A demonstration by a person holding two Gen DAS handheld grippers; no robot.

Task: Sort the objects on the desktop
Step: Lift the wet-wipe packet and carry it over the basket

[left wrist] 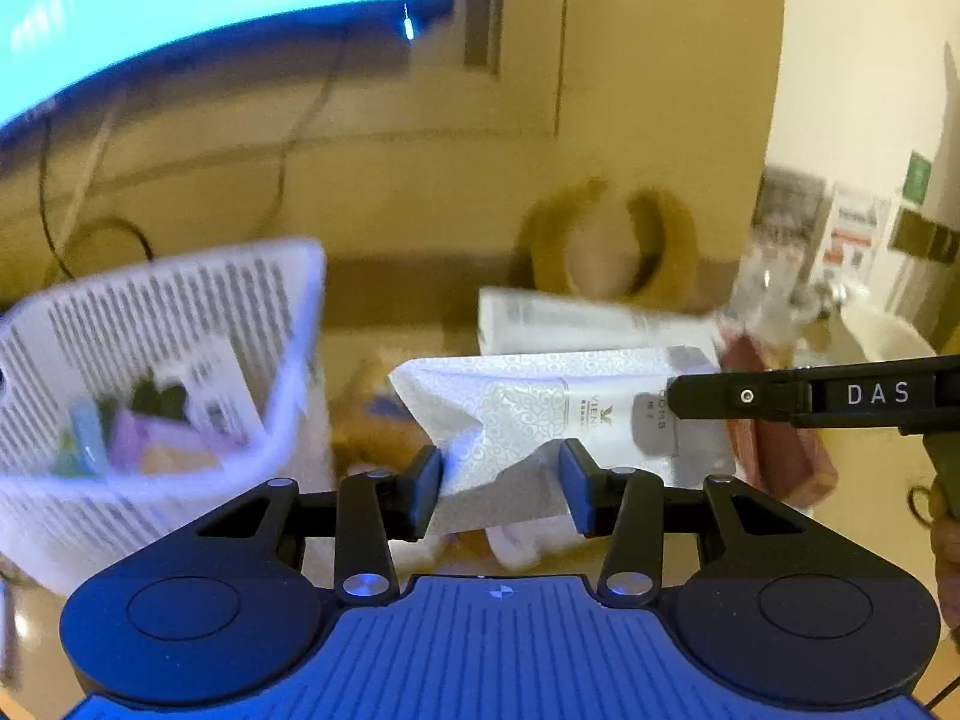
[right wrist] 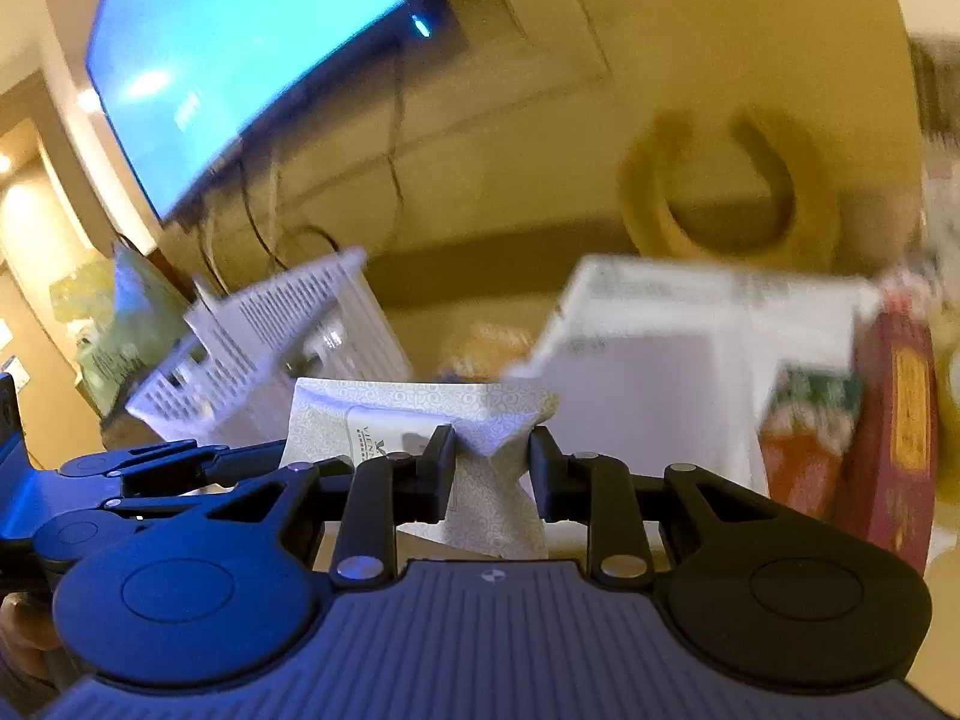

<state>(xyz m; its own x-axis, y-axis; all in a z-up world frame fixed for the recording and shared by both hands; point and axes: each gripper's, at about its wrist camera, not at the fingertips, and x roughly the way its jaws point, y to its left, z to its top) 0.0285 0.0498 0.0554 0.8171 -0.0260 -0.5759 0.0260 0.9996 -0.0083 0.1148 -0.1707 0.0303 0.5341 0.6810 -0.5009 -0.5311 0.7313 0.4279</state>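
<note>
Both grippers hold one white patterned paper packet (left wrist: 528,414), lifted above the desk. My left gripper (left wrist: 501,480) is shut on its left end; the paper crumples between the pads. My right gripper (right wrist: 492,468) is shut on the other end of the packet (right wrist: 420,414); its black finger marked DAS (left wrist: 810,396) reaches in from the right in the left wrist view. A white slatted basket (left wrist: 150,360) stands at the left with several coloured items inside; it also shows in the right wrist view (right wrist: 288,336).
A white box (right wrist: 690,336), a dark red box (right wrist: 900,432) and an orange-green carton (right wrist: 810,432) stand at the right. A tan ring-shaped object (right wrist: 732,192) leans at the wall. A lit screen (left wrist: 180,0) with cables hangs behind.
</note>
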